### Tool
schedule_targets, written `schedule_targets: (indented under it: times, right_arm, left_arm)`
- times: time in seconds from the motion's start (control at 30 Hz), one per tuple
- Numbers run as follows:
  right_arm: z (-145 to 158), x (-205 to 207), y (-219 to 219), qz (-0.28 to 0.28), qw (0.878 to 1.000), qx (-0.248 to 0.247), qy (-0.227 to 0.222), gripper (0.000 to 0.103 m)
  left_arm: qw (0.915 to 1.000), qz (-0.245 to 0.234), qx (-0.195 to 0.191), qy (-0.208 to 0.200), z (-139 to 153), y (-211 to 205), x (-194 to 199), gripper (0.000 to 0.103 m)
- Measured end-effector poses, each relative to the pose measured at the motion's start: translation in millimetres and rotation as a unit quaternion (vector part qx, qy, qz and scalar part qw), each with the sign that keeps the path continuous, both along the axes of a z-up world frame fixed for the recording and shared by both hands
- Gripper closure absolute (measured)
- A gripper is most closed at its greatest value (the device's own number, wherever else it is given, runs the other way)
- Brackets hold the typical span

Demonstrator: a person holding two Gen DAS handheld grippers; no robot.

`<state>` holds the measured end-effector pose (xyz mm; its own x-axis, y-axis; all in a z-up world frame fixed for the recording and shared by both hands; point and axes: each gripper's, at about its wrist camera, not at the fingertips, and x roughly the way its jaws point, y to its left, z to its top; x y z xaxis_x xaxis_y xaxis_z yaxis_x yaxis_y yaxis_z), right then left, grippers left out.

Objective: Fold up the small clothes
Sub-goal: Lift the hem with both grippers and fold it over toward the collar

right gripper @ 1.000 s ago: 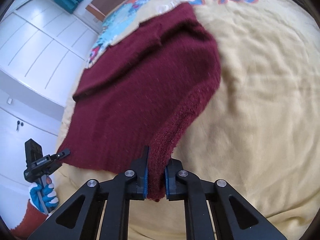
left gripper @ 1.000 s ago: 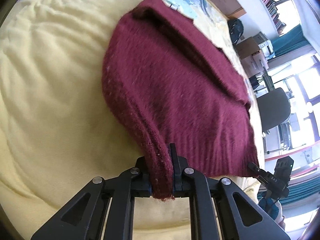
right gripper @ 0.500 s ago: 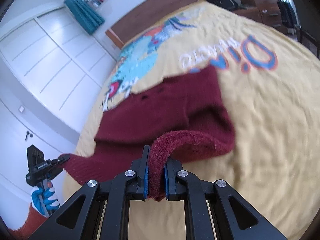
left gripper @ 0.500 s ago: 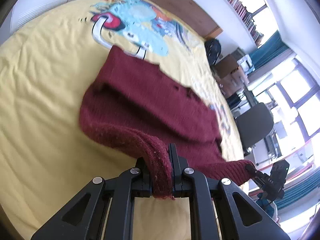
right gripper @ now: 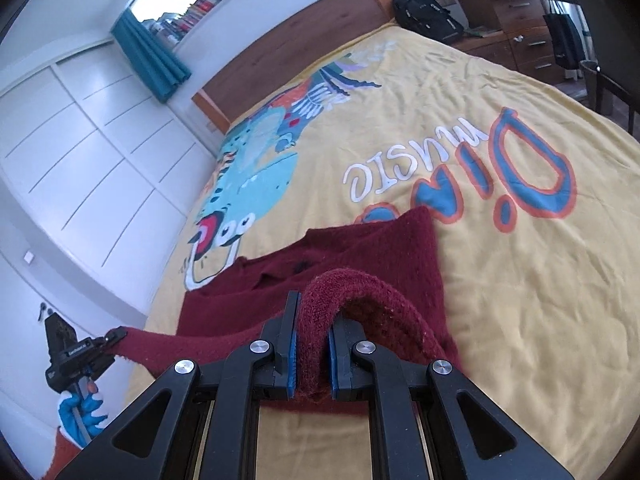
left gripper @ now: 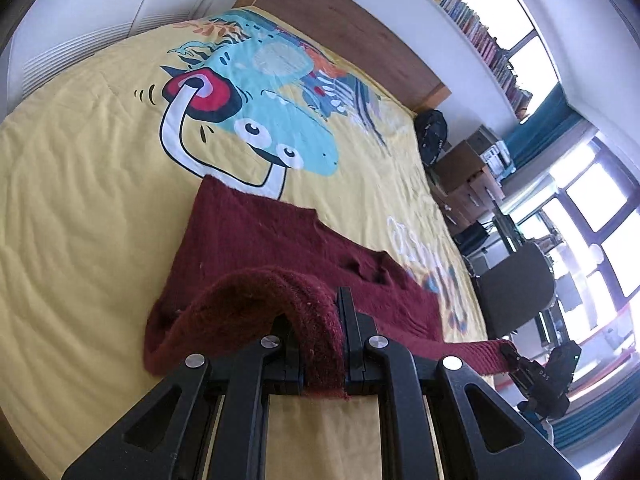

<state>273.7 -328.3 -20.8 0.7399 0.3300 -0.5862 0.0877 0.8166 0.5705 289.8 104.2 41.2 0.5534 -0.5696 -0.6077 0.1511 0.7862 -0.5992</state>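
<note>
- Left wrist: left hand-held gripper is clamped on the sweater hem, lifted over the part lying on the bed; fold begun, unfinished.
- Right wrist: right hand-held gripper pinches the other hem corner; the sleeves seem tucked in, hard to confirm.

Your left gripper is clamped tight, jaws pressed together on a fold of maroon knit, and tilted forward and downward. In the right wrist view it shows at the lower left, gripped by your blue-gloved hand, with a rust-coloured sleeve below it. Your right gripper is likewise closed hard, blue pads squeezing the same knit edge, also angled downward. From the left wrist view it appears at the far lower right, tips pinching the hem, level with the left one.
</note>
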Motion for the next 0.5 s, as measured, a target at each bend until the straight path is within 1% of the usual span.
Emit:
schedule_targets:
  times: [0.07,0.27,0.33,0.5]
  right_arm:
    - [-9,14,-1,-0.004,1.000,0.002,0.008,0.092]
    - [-40,55,-7,-0.015,0.999,0.015,0.036,0.090]
    - [-50,69,-6,-0.016,0.999,0.009,0.046,0.089]
    - [-69,93,-3,-0.017,0.997,-0.005,0.070,0.087]
  left_arm:
    - [0.9999,0.004,0.011,0.006,-9,-4,16,0.093]
    - [0.9991,0.021,0.017,0.033,-43,-1,50,0.093]
    - [0.9985,0.026,0.017,0.044,-53,0,61,0.093]
    - [0.9962,0.033,0.038,0.072,-80,-4,87,0.093]
